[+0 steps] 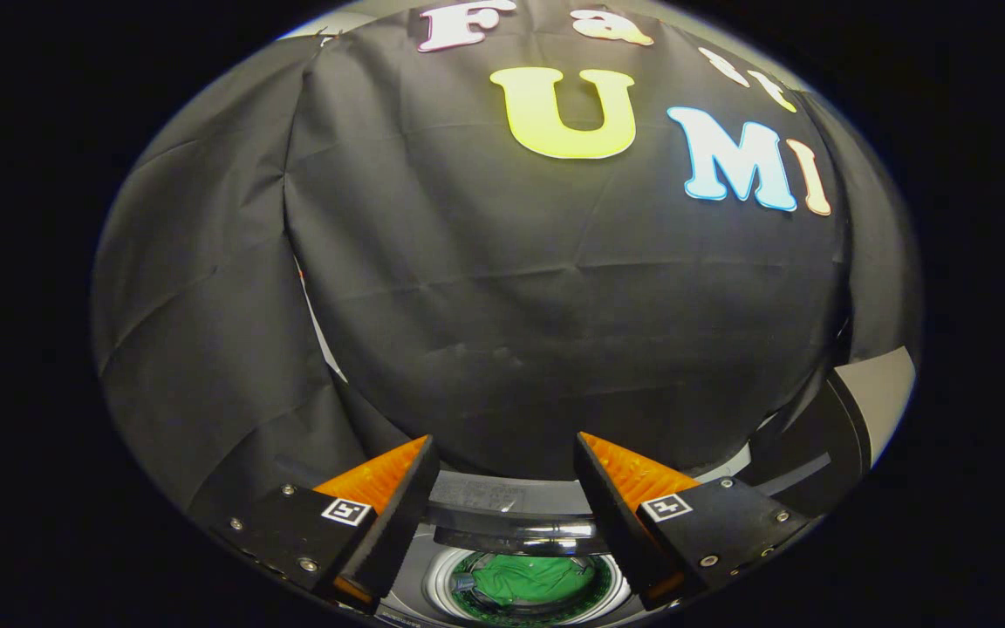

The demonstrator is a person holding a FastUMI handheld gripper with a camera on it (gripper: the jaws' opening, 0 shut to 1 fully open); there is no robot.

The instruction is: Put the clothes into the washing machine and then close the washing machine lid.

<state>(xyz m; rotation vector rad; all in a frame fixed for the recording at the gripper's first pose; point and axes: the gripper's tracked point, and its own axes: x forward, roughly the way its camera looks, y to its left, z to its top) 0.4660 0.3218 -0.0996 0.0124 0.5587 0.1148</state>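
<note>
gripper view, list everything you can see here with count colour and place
washing machine: one, light grey top, below and between the fingers
drum opening: one, pale round rim, between the fingers, low down
cloth: one, green, lying inside the drum
lid: one, dark and see-through, raised, its edge just beyond the drum between the fingers
booth wall: one, black cloth, beyond the fingers and the machine
dark panel with a pale face: one, beside the wall, past one finger; cannot tell what it is
gripper: one, fingers apart, holding nothing, above the machine
</note>
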